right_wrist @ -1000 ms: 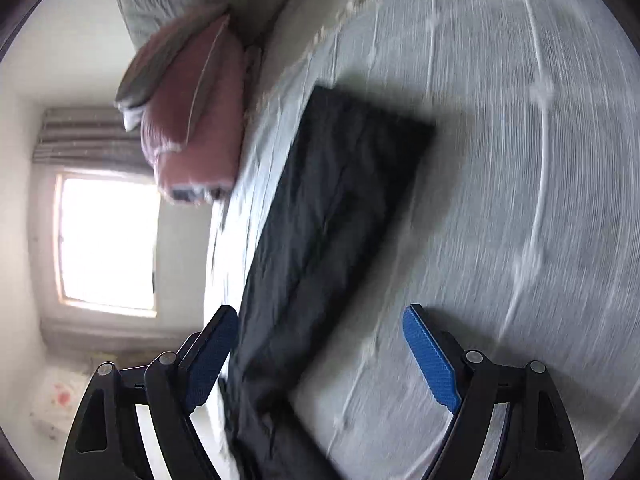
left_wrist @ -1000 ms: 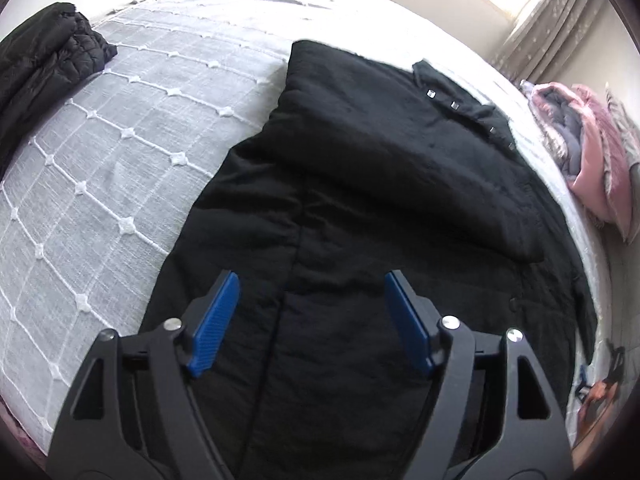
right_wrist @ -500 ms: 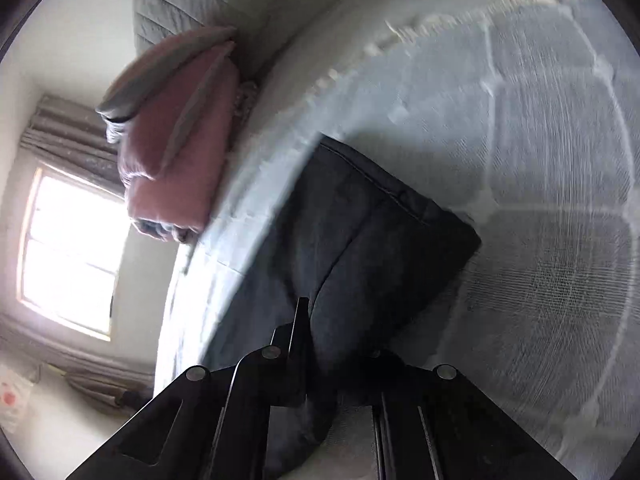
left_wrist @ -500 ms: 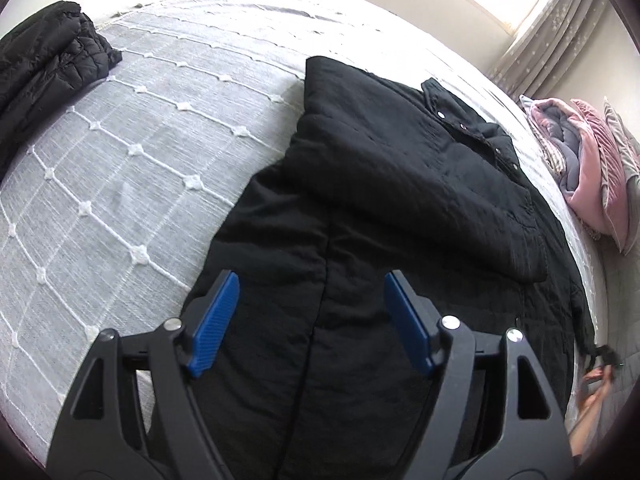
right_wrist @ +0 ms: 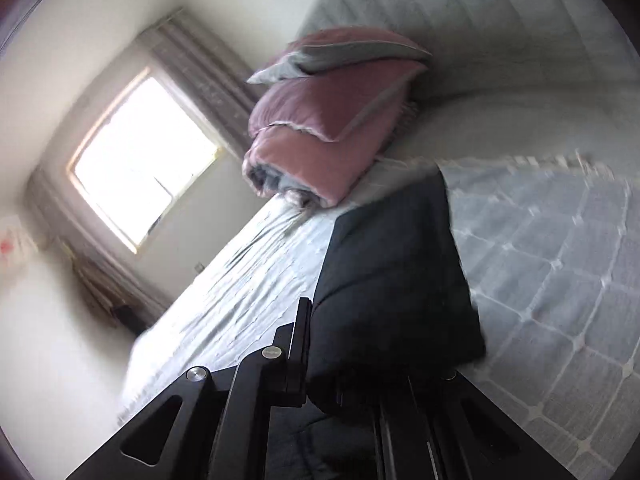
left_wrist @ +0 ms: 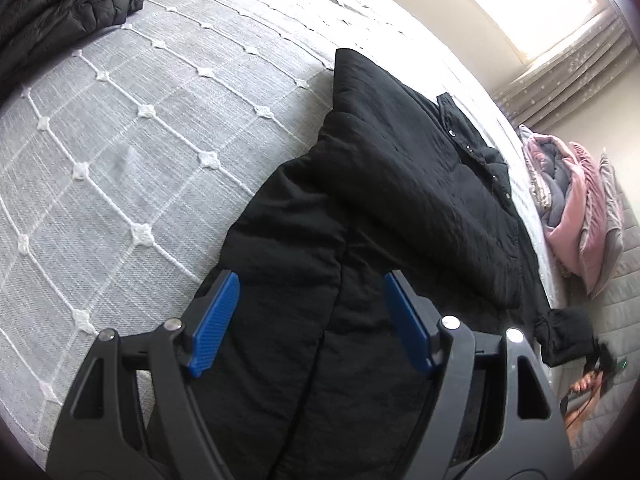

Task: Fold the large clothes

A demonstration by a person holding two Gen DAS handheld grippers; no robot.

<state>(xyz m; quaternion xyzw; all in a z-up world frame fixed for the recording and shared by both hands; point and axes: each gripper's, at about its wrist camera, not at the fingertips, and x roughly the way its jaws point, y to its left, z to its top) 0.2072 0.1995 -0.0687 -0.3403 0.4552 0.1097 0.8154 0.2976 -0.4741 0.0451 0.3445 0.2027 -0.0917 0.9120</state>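
Observation:
A large black padded coat (left_wrist: 380, 208) lies spread on the grey quilted bedspread (left_wrist: 120, 152), one sleeve folded across its body. My left gripper (left_wrist: 312, 320) hovers just above the coat's lower part, its blue pads wide apart and holding nothing. In the right wrist view my right gripper (right_wrist: 344, 356) is shut on an edge of the black coat (right_wrist: 392, 272) and holds that fabric lifted off the bed. The right pads are hidden by the cloth.
A second black puffer jacket (left_wrist: 60, 4) lies bunched at the far left of the bed. Folded pink and grey bedding (right_wrist: 328, 128) is stacked by the grey headboard (right_wrist: 460, 20). A bright window (right_wrist: 140, 156) with curtains is beyond the bed.
My right gripper closed on the coat's edge and rose with it, rolling as it went. My left gripper drifted a little along the coat, still open.

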